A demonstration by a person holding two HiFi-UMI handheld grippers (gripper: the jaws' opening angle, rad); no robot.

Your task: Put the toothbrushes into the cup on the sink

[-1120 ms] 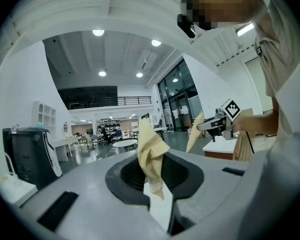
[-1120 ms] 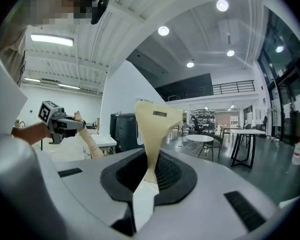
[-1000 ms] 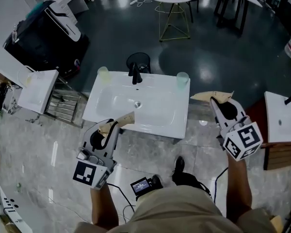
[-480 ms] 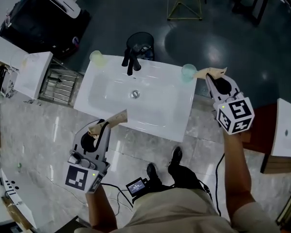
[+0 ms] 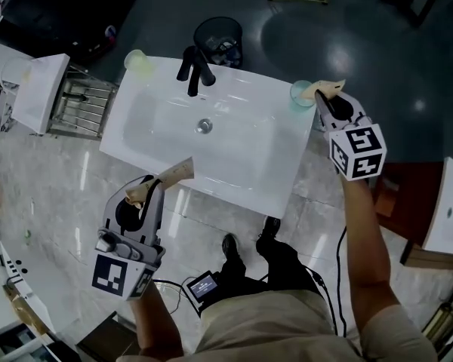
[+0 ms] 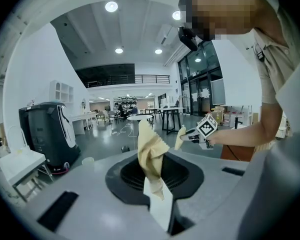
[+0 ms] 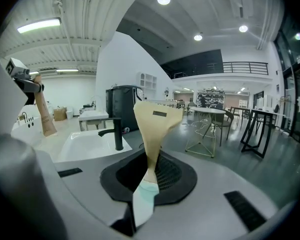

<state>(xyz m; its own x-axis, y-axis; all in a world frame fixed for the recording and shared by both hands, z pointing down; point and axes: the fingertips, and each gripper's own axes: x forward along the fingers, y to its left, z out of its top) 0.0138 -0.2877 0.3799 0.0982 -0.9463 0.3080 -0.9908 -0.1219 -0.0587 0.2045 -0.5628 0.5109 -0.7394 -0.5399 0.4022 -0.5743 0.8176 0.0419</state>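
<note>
L gripper (image 5: 149,193) is hovering low in the head view, just in front of the sink (image 5: 234,164). Its jaws are nearly together and are pinching the L toothbrush (image 5: 175,174), which is in a tan paper wrap w/ a pale end down between the jaws. The wrap is poking out over the sink's front edge, slanting up and to the right in the head view. In the left gripper view it's standing up out of the jaws, crumpled near the top.

R gripper (image 5: 325,102) is over at the sink's back right corner, marker cube facing the head cam. Its jaws are also close together and are clamping the R toothbrush (image 7: 152,129), same tan wrap w/ a teal-white end in the grip. The teal cup (image 5: 300,95) is sitting on that back right corner. From the head view the wrap's tip is overlapping the cup's right rim. Can't tell whether it's touching or just above.

Yellow-green cup (image 5: 138,62) is sitting on the back left corner, well apart from both grippers. Black faucet (image 5: 194,70) is standing at the sink's back edge, between the 2 cups. Black bin (image 5: 217,38) is on the floor just behind the sink.

Neither toothbrush is in a cup yet.
</note>
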